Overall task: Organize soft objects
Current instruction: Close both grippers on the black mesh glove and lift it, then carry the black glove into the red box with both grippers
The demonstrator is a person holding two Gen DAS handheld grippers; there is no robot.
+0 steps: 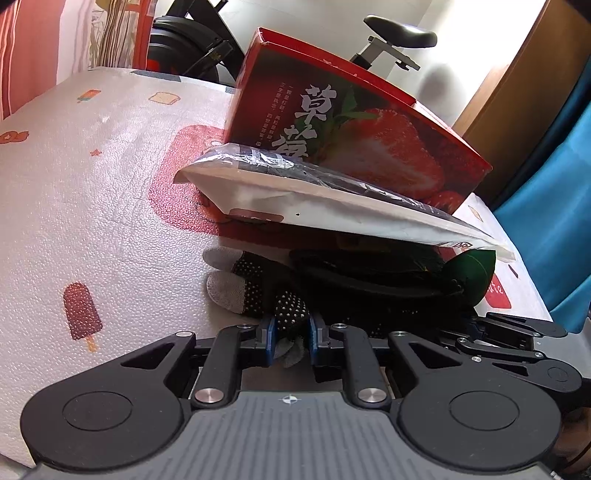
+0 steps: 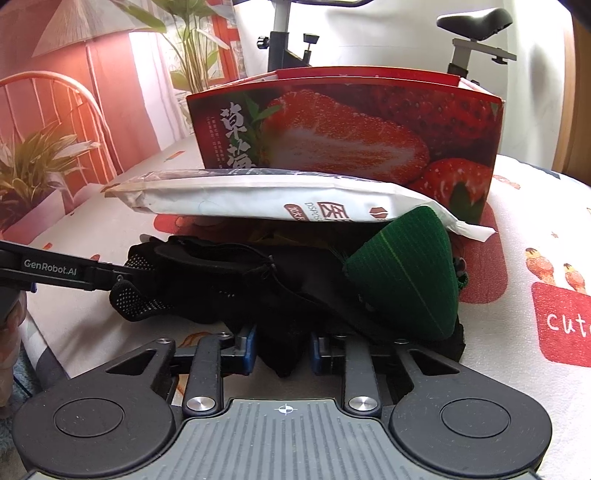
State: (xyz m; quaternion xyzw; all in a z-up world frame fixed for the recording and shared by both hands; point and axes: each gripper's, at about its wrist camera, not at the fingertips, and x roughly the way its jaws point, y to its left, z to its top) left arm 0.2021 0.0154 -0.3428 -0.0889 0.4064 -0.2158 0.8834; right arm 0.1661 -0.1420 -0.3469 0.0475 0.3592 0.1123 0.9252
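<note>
Both grippers clamp onto one pile of soft things lying in front of a strawberry box.

One red strawberry box [image 2: 343, 125] stands at 12 o'clock on the patterned mat [image 1: 92, 206]. One white flat packet [image 2: 266, 201] leans over the pile, one green ribbed cap [image 2: 402, 273] sits at 3 o'clock, and one black dotted glove [image 1: 258, 288] with grey fingertips lies at 9 o'clock. The left gripper [image 1: 290, 338] pinches a glove finger between its blue pads. The right gripper [image 2: 282, 349] is closed on black fabric [image 2: 280, 354]. The dark heap under the packet is too shadowed to count its pieces. An exercise bike [image 2: 472, 26] behind is cut off.
</note>
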